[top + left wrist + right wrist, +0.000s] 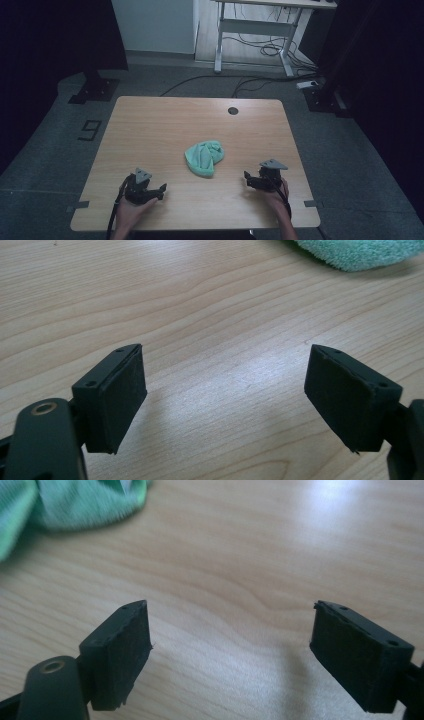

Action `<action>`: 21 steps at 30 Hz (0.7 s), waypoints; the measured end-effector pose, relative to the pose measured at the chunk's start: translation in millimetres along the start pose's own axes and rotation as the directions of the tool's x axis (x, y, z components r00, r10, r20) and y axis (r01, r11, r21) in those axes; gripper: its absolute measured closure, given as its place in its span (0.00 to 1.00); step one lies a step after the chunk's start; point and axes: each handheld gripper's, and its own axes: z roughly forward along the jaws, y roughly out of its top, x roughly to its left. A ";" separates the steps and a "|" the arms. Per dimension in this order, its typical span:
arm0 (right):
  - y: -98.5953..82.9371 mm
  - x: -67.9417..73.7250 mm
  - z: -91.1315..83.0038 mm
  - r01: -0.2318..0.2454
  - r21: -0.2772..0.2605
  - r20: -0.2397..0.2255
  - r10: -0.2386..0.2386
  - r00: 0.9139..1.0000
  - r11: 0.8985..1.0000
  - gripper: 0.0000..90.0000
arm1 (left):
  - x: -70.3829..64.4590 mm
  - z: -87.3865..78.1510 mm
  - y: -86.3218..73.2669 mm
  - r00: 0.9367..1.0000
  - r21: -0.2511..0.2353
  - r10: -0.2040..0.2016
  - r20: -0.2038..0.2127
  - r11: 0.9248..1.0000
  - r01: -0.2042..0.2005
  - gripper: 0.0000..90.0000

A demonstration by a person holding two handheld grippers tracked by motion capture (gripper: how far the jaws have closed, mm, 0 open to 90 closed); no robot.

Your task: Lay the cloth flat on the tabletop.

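Both the left hand-held gripper (161,189) and right hand-held gripper (248,179) are released near the worktop's front edge; grabbing the bunched towel (204,157) could catch one fold only.

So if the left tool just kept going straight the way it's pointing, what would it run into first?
Probably bare table first. The left tool is open and empty, aimed low across the wood, and the green towel lies ahead but off to the right of its line, so it would likely pass beside it.
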 end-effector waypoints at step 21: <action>4.0 10.3 -1.9 0.004 -0.016 -0.040 -0.005 0.999 1.000 0.21 | -8.8 3.3 2.1 1.000 0.003 0.016 0.019 1.000 -0.016 0.21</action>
